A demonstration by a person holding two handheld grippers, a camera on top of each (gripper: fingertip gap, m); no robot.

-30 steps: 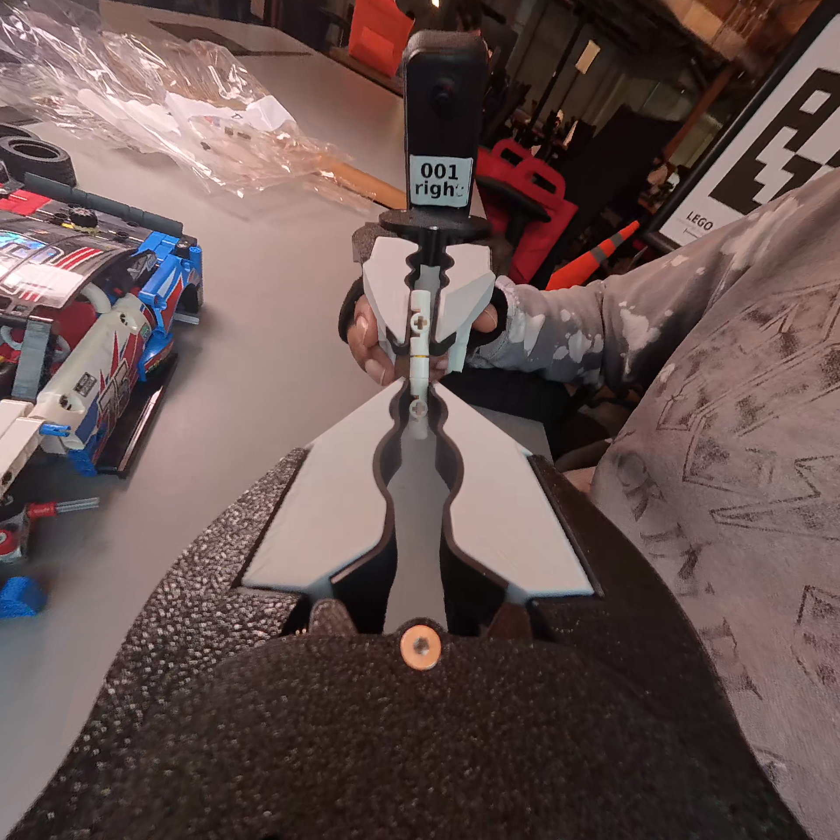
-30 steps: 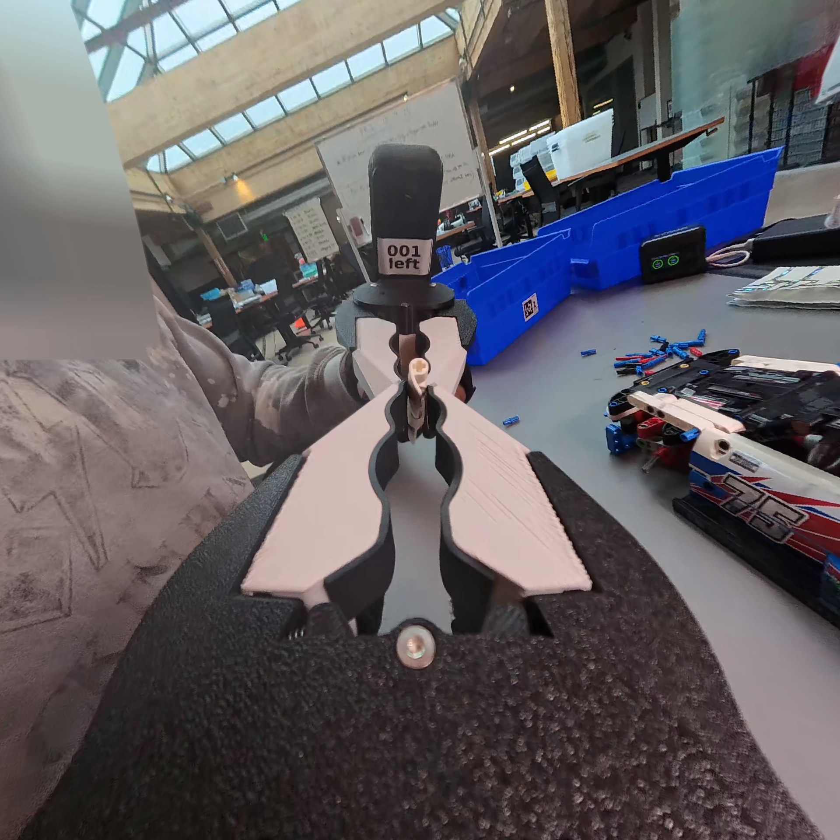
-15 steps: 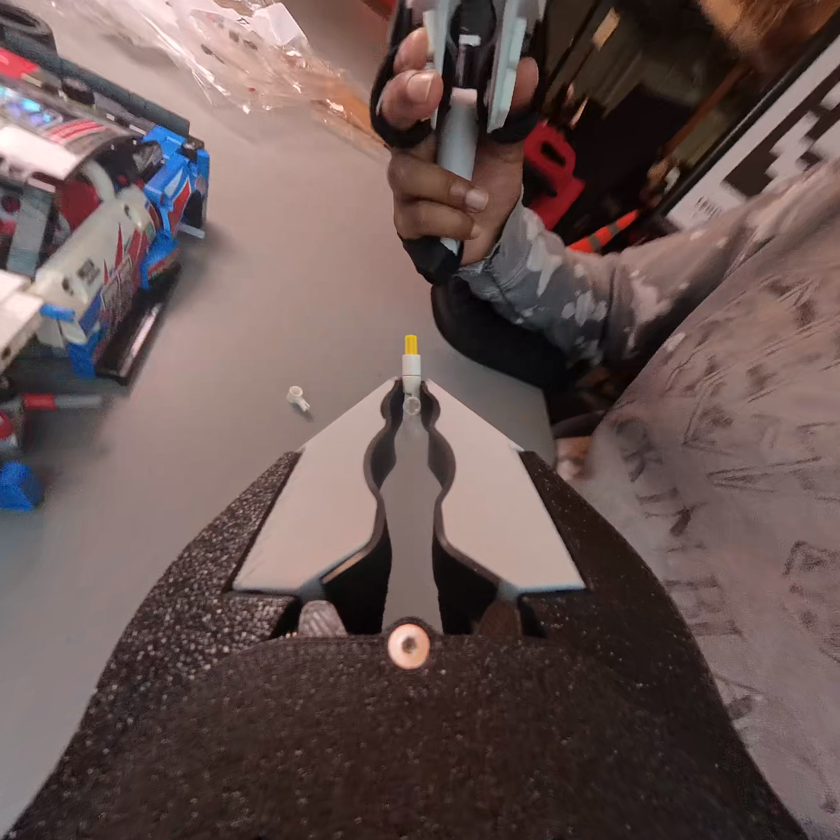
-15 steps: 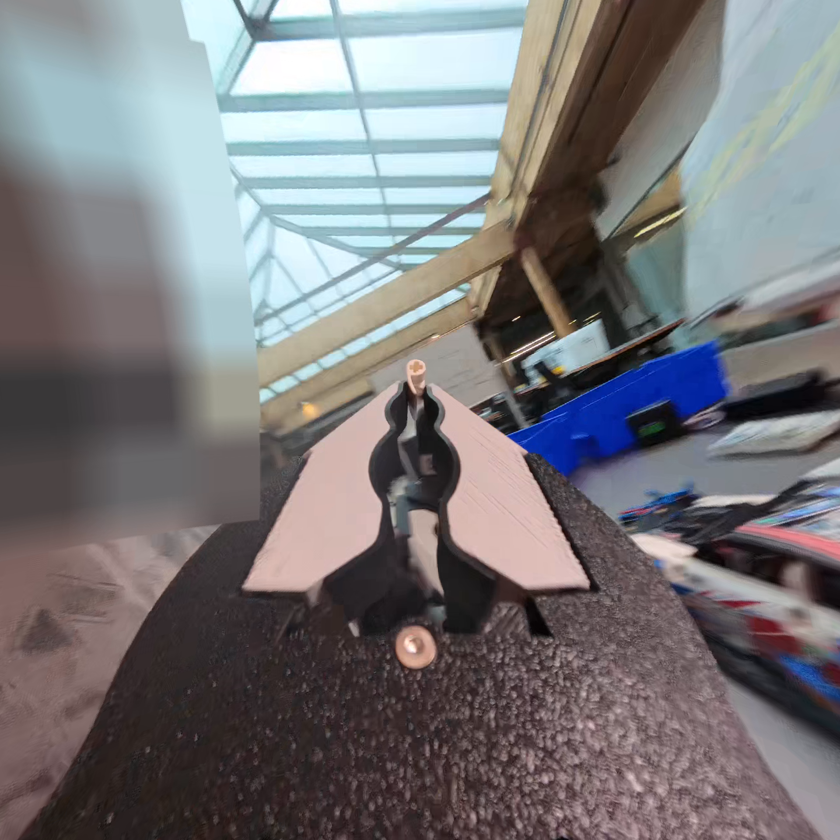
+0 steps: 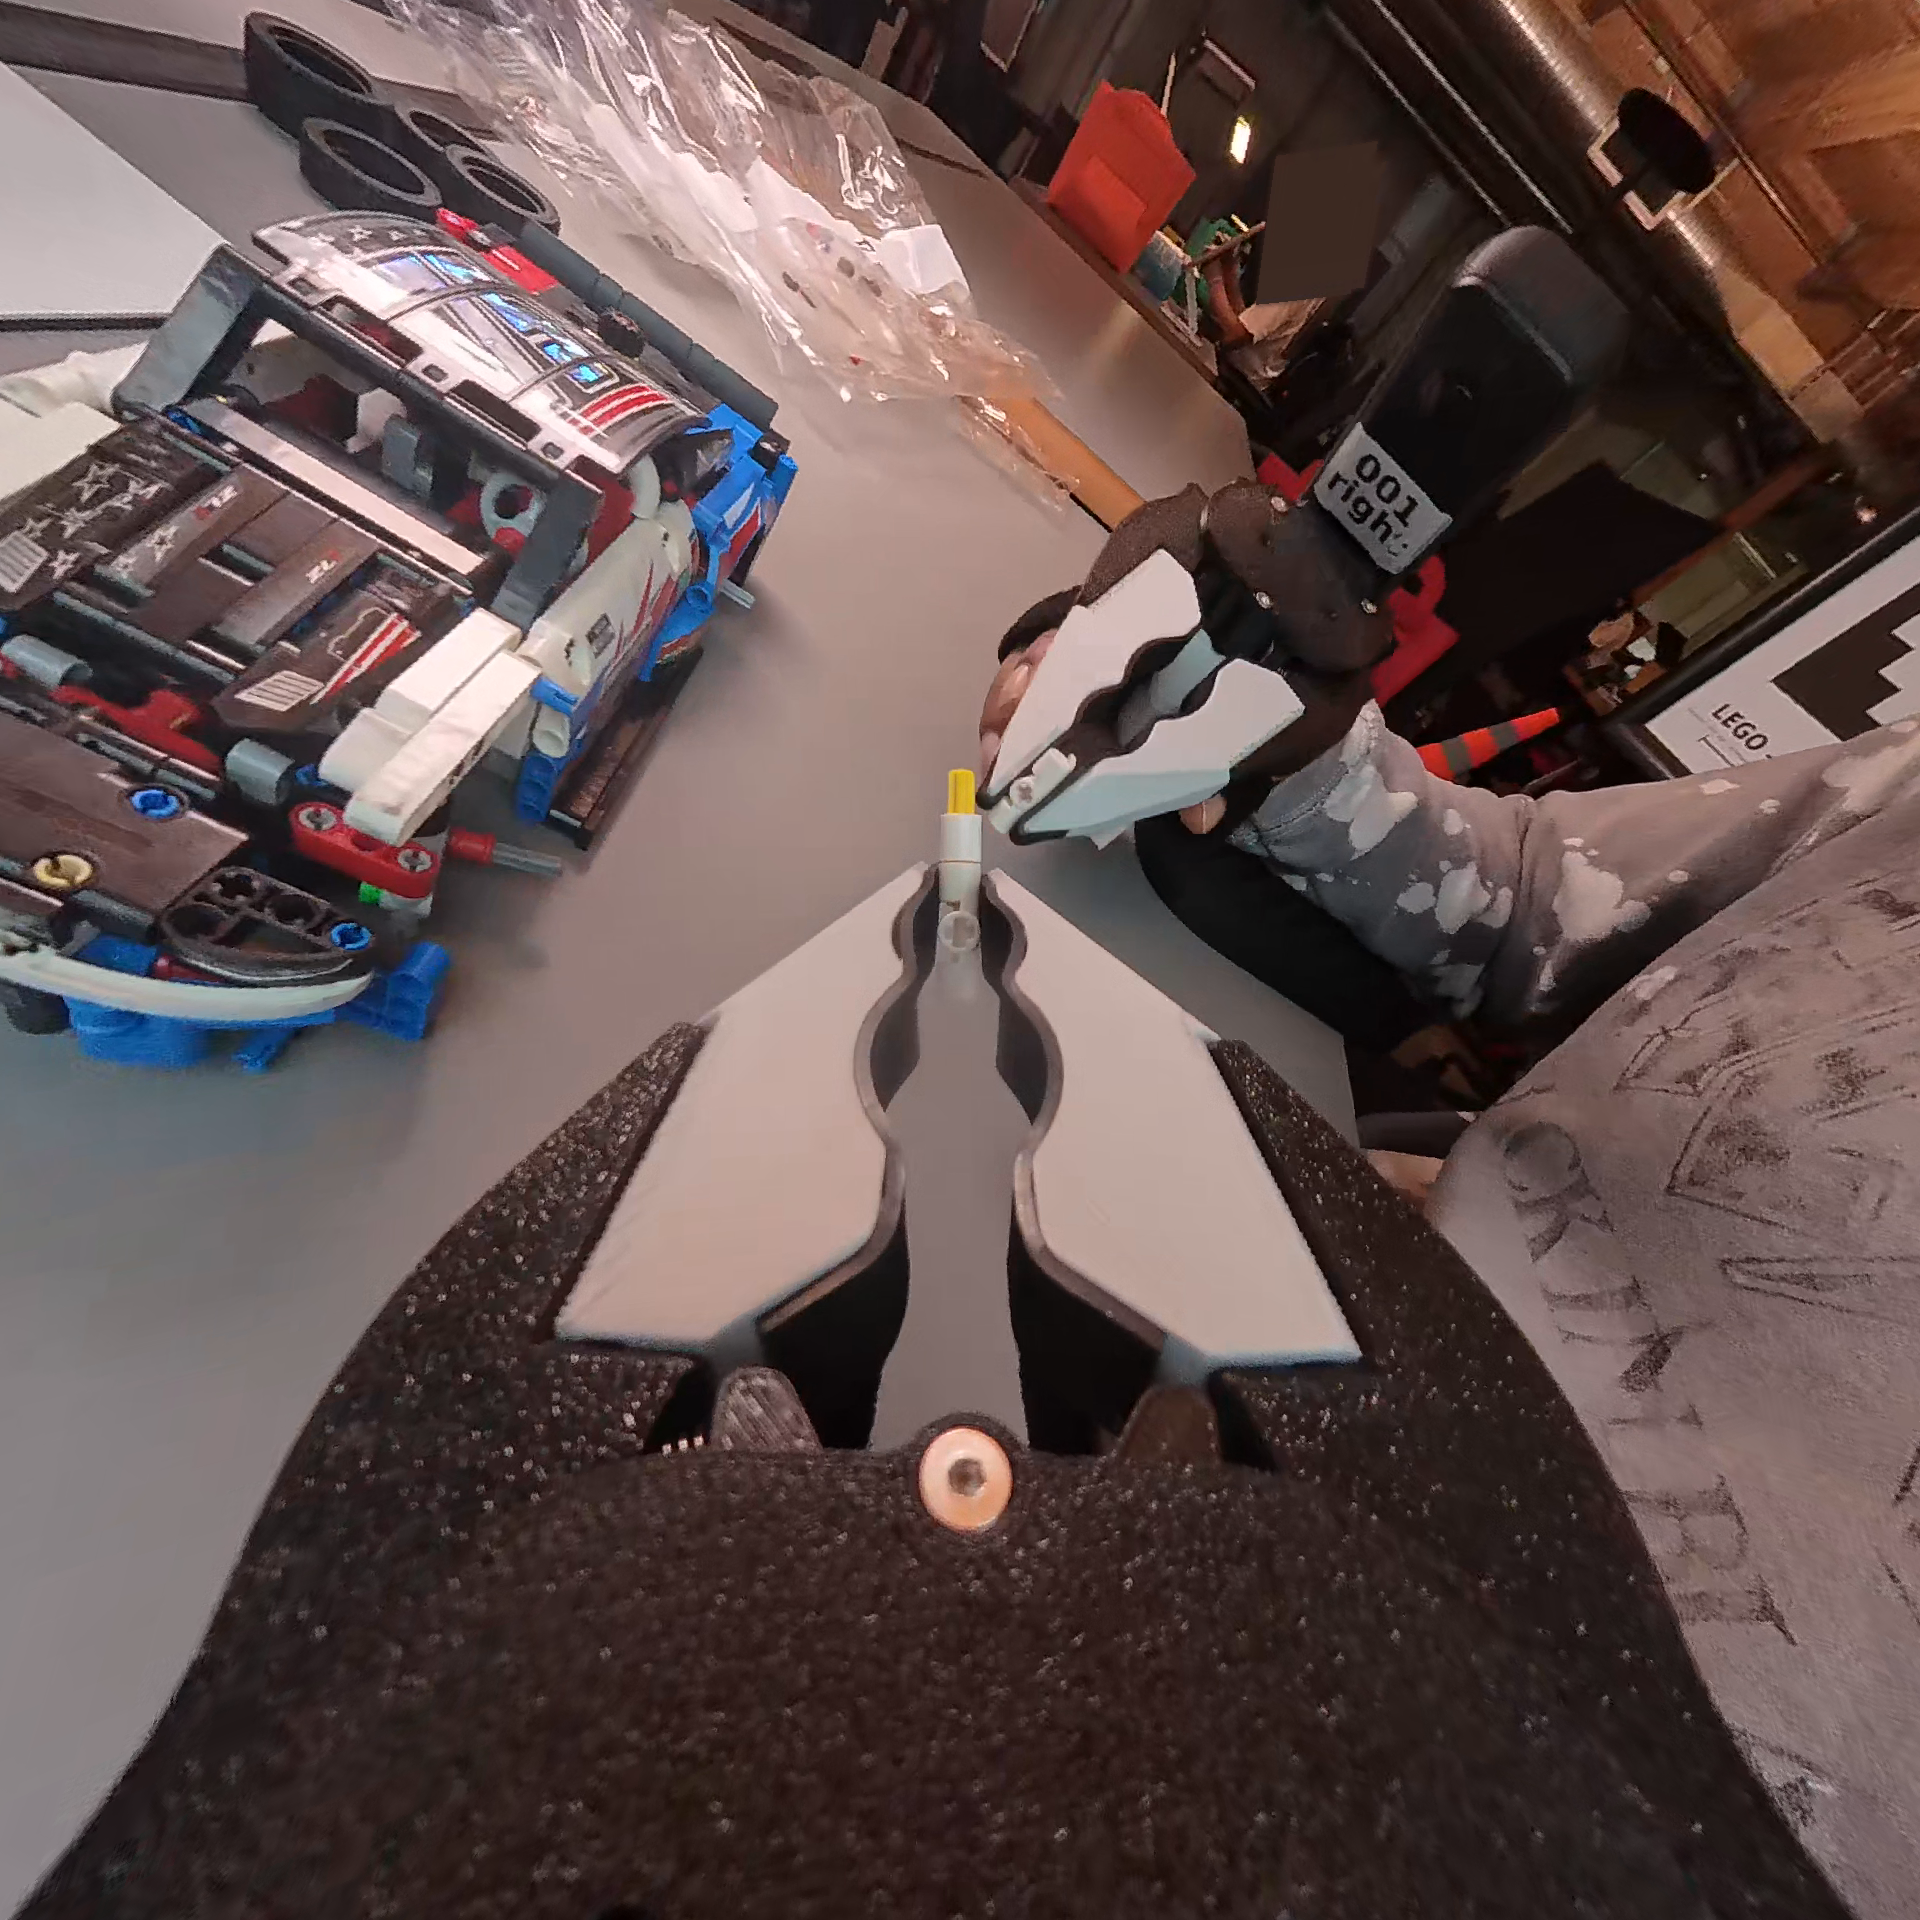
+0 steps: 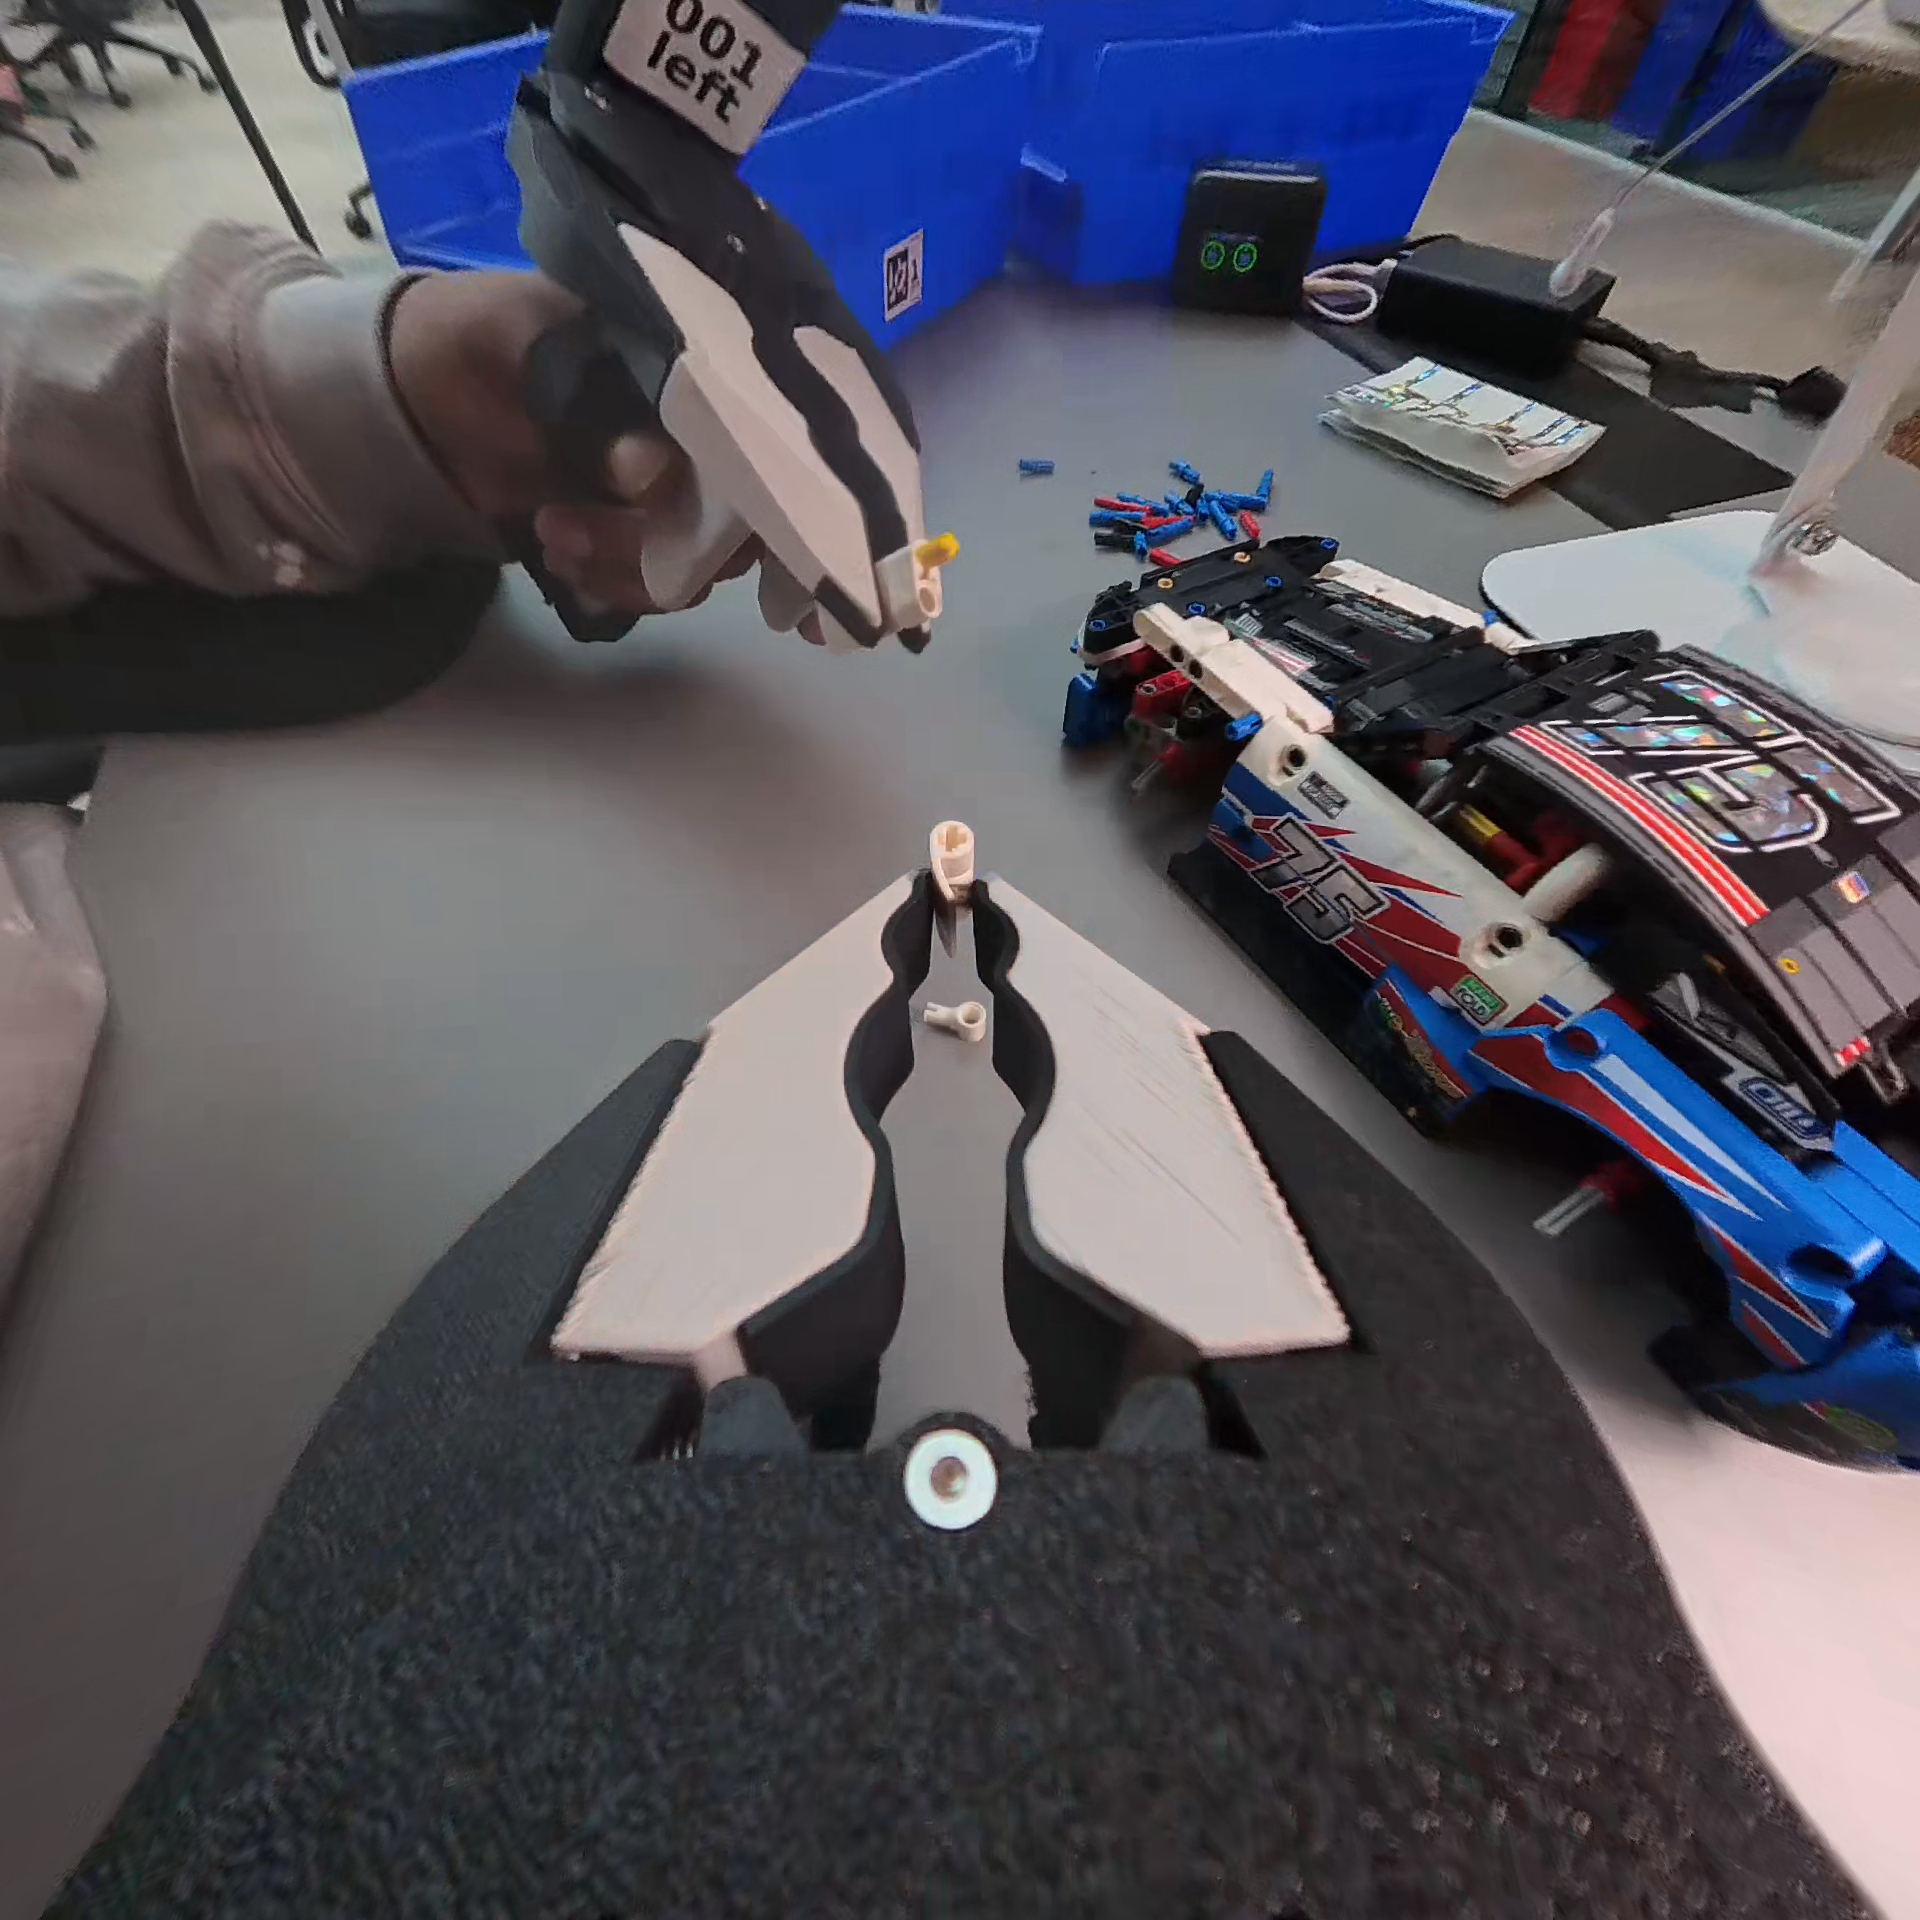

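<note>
My left gripper (image 5: pixel 957 890) is shut on a small white connector with a yellow pin (image 5: pixel 959 809) sticking out of its tip. My right gripper (image 6: pixel 951 891) is shut on a small white connector (image 6: pixel 950 854). In the left wrist view the right gripper (image 5: pixel 1013 807) hovers just right of the yellow pin, tips close to it but apart. In the right wrist view the left gripper (image 6: pixel 902 615) is held above the grey table (image 6: pixel 416 883) with its white and yellow piece (image 6: pixel 928 569). A loose white connector (image 6: pixel 957 1020) lies on the table below my right fingers.
A blue, white and black brick-built race car (image 5: pixel 364 623) (image 6: pixel 1507 883) stands on the table. Loose blue and red pins (image 6: pixel 1184 514), blue bins (image 6: pixel 935 156), a black device (image 6: pixel 1242 244) and a white lamp base (image 6: pixel 1662 582) lie beyond. Plastic bags (image 5: pixel 790 208) and tyres (image 5: pixel 384 156) are at the far end.
The grippers held one joined piece tip to tip, then pulled apart, each keeping a part. The right gripper swung up, then came back down. A white connector now lies on the table.
</note>
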